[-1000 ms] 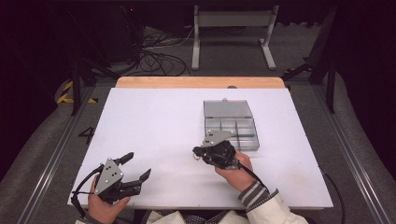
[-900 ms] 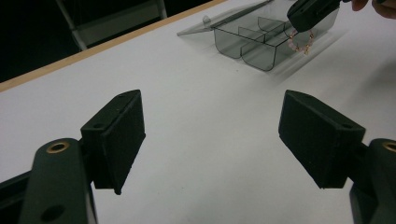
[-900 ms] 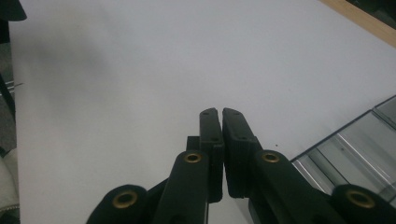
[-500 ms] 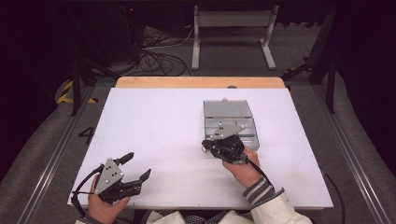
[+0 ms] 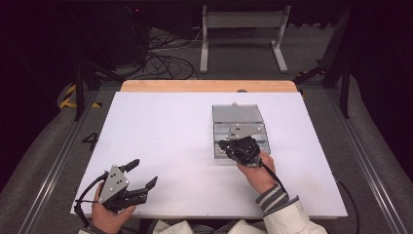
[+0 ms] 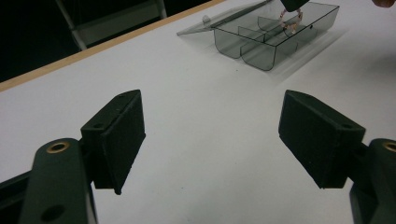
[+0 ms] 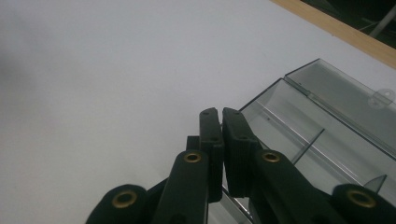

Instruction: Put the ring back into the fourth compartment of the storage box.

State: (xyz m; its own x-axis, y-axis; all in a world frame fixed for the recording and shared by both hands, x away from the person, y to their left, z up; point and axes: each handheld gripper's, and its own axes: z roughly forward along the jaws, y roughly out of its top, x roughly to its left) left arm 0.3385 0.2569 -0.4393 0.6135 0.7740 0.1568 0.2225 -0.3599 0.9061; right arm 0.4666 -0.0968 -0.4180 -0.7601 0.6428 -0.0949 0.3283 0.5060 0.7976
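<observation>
Moving farther over the clear compartment box (image 5: 239, 130) near the bench's right edge, the right gripper (image 5: 229, 145) is keeping its jaws pressed together, holding something small and pinkish (image 6: 290, 22); the left gripper (image 5: 141, 176) is staying wide open by the near-left corner.

Your grippers (image 5: 143, 175) are black, the compartment box (image 5: 238, 127) is smoky clear grey, and the table (image 5: 160, 131) is white with a tan wooden edge.

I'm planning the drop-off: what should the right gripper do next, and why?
Probably lower slightly and open: the right gripper's shut fingers hold a small pinkish piece, which hangs over a compartment of the open clear box.
</observation>
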